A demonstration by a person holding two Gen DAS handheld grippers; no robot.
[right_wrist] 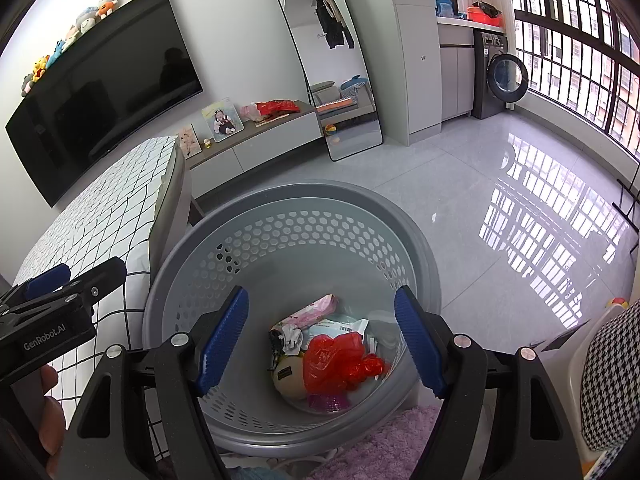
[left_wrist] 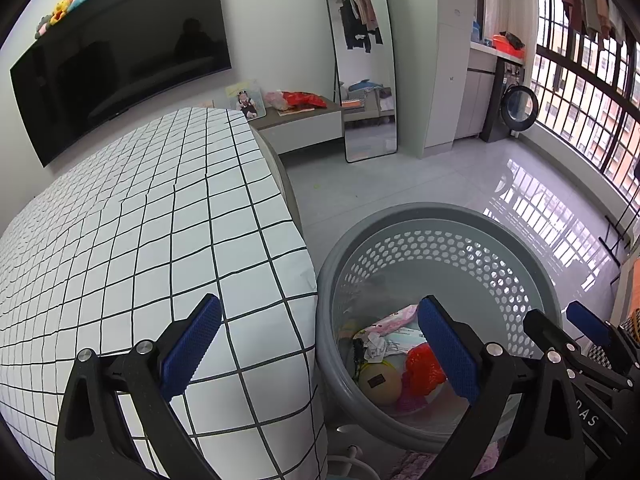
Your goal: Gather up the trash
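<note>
Grey perforated laundry basket (right_wrist: 292, 216): set on the floor beside the grid-patterned bed (left_wrist: 140, 220). Contents: red plastic bag (right_wrist: 336, 360), pink wrapper (right_wrist: 316, 308), crumpled paper (right_wrist: 292, 336), round beige object (right_wrist: 290, 376). Right gripper (right_wrist: 320, 344): held above the basket, jaws spread, nothing gripped. Left gripper (left_wrist: 320, 356): jaws spread, empty, poised over the bed edge and basket rim.
</note>
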